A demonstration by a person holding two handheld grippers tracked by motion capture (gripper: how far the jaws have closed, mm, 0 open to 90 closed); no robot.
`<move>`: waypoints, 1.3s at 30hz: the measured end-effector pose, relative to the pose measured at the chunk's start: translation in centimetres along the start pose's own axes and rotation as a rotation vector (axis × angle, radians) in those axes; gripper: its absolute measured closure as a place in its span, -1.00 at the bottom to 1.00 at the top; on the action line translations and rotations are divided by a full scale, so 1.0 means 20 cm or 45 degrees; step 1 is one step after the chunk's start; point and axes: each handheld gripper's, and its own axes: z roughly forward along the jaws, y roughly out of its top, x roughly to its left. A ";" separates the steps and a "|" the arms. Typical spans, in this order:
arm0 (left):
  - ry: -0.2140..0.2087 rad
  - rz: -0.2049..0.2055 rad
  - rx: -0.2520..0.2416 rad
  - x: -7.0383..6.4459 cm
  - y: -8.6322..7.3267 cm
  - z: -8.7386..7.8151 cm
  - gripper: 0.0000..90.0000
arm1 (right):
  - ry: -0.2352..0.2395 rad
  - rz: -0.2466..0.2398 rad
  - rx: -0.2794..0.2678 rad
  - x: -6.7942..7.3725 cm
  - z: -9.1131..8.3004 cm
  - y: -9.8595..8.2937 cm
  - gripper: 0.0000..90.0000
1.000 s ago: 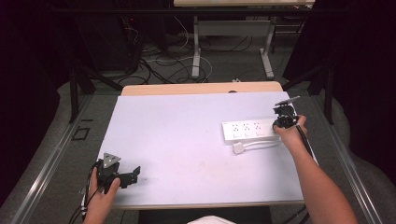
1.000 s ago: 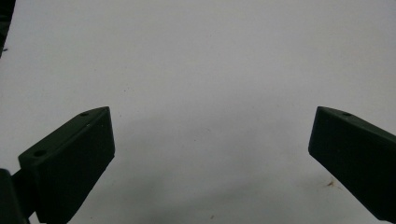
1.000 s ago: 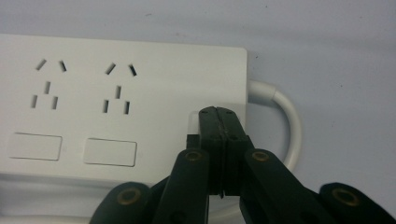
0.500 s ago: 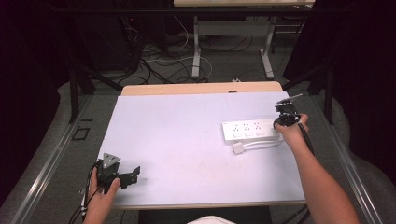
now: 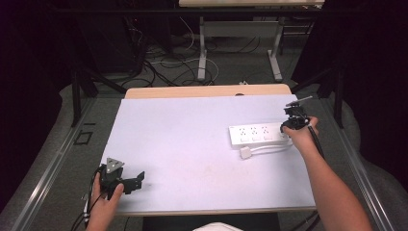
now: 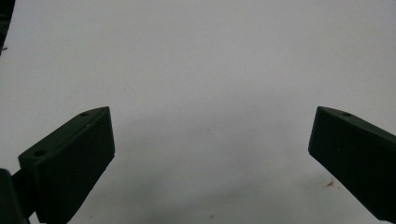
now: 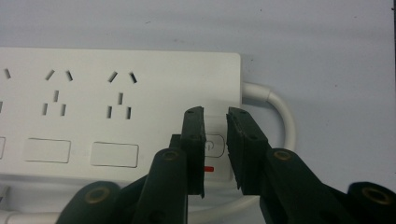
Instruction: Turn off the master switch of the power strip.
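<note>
Left gripper [image 5: 137, 179] sits at the near left corner of the table [image 5: 192, 144], held in the left hand [image 5: 103, 202], grey three-cornered plate on top, cable trailing off the near edge. In the left gripper view its jaws stand wide apart with nothing between them, just bare table top under them. Jaws are matte black blocks with flat faces and small screw holes.

Table top is smooth, pale grey-white, a few faint specks and a small reddish mark near the right jaw in the left gripper view.

Well apart, toward the right side, lies the power strip [image 5: 260, 135]: flat white glossy plastic bar, rounded corners, a row of sockets with rectangular buttons below them. Its thick white cord [image 7: 285, 121] leaves the right end, loops back along the near side and ends in a white plug [image 5: 245, 153] just near of the strip.

Right gripper [image 7: 215, 151], in the right hand [image 5: 298, 137], hangs over the strip's right end. Its jaws are nearly closed, a narrow gap left, holding nothing. The tips sit right above the power button [image 7: 214, 144], a small red mark beside it; touching or not, cannot tell.

Far off, the floor shows tangled cables [image 5: 163, 62] and a table's legs [image 5: 203, 48].
</note>
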 end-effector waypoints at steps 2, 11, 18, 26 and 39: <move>-0.002 -0.001 0.001 0.00 0.00 0.00 -0.99 | 0.005 0.001 -0.005 0.00 0.00 0.00 0.65; -0.001 -0.002 0.006 0.00 0.00 0.00 -0.99 | 0.009 -0.011 -0.013 0.01 -0.02 0.01 0.47; 0.002 -0.007 0.003 0.00 0.00 0.00 -0.99 | 0.036 -0.031 -0.015 0.01 -0.04 0.02 0.32; 0.001 0.006 0.011 0.00 0.00 0.00 -0.99 | 0.022 -0.062 0.001 0.03 -0.04 0.04 0.05; 0.008 0.000 0.009 0.00 -0.01 -0.02 -0.99 | 0.069 -0.049 -0.002 0.04 -0.05 0.04 -0.04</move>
